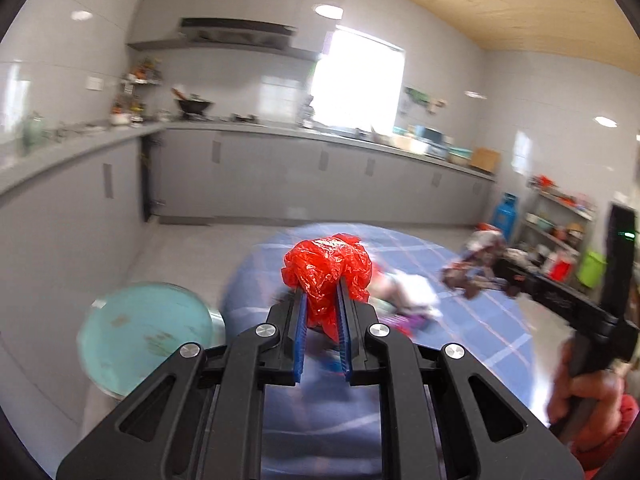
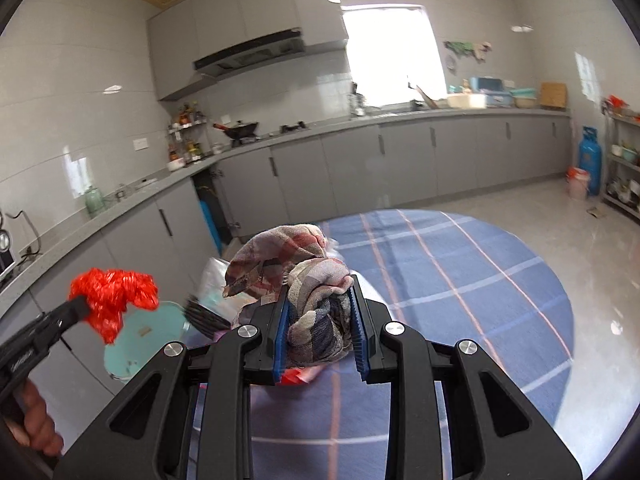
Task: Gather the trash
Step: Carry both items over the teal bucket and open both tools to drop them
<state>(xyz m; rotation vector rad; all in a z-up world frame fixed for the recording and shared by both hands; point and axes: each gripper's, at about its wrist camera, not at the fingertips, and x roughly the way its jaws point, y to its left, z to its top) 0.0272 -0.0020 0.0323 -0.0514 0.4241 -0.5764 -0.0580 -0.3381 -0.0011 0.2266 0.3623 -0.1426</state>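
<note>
My left gripper [image 1: 322, 286] is shut on a crumpled red plastic bag [image 1: 326, 266] and holds it above the round table with the blue checked cloth [image 1: 480, 320]. My right gripper [image 2: 319, 284] is shut on a bunched plaid cloth [image 2: 298, 268], also held above the table [image 2: 460, 280]. The red bag also shows at the left of the right wrist view [image 2: 112, 296], and the plaid cloth shows at the right of the left wrist view [image 1: 476, 264]. A teal round bin [image 1: 144, 332] stands on the floor left of the table and shows below the red bag in the right wrist view [image 2: 140, 344].
More blurred scraps [image 1: 404, 300] lie on the table. Grey kitchen cabinets [image 2: 360, 168] run along the far walls. A blue gas cylinder [image 2: 590, 160] and a metal shelf rack [image 2: 624, 160] stand at the right.
</note>
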